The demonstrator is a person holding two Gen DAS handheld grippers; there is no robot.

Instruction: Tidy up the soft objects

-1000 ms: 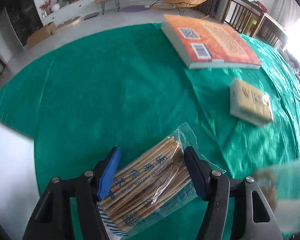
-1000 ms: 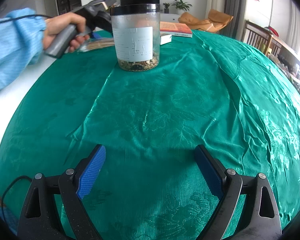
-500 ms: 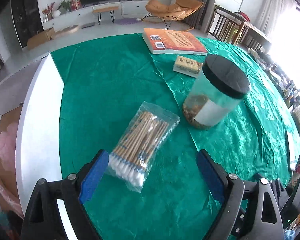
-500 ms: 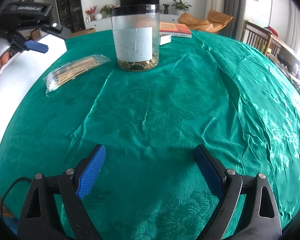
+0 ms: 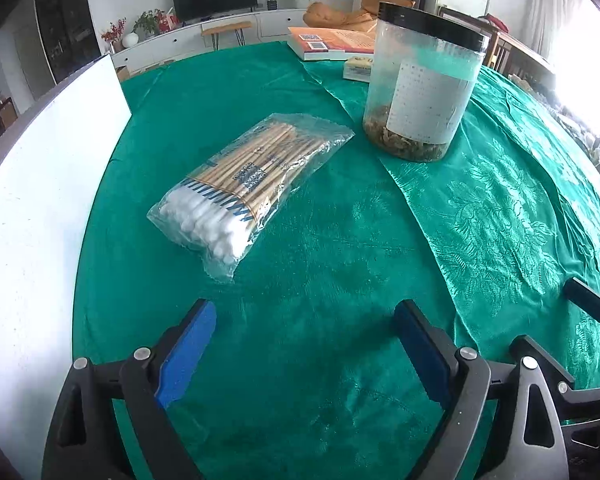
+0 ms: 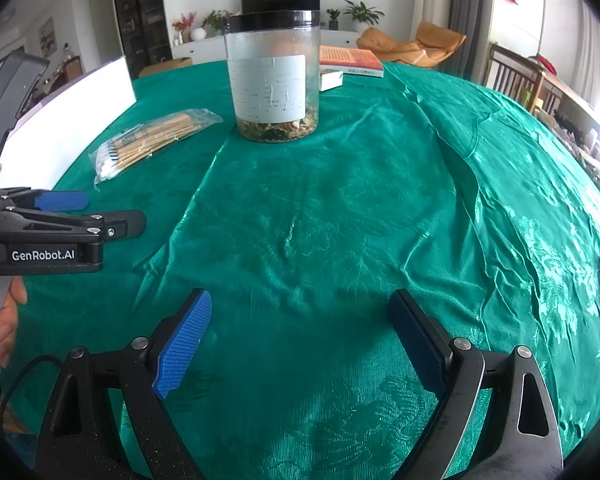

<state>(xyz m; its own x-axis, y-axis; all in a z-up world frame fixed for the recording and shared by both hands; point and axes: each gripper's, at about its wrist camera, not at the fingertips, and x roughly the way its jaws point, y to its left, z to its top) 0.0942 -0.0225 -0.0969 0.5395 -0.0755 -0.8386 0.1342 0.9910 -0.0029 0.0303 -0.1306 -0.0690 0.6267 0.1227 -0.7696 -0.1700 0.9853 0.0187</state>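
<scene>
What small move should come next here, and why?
Probably draw the left gripper further back and rest: its jaws are opening with nothing between them, and the bag of cotton swabs already lies flat on the green cloth beside the jar. The right gripper is open and empty.

The right gripper (image 6: 300, 340) hangs open over the green cloth (image 6: 360, 220). Far behind, a swab bag (image 6: 152, 140) lies beside a jar (image 6: 274, 76).
</scene>
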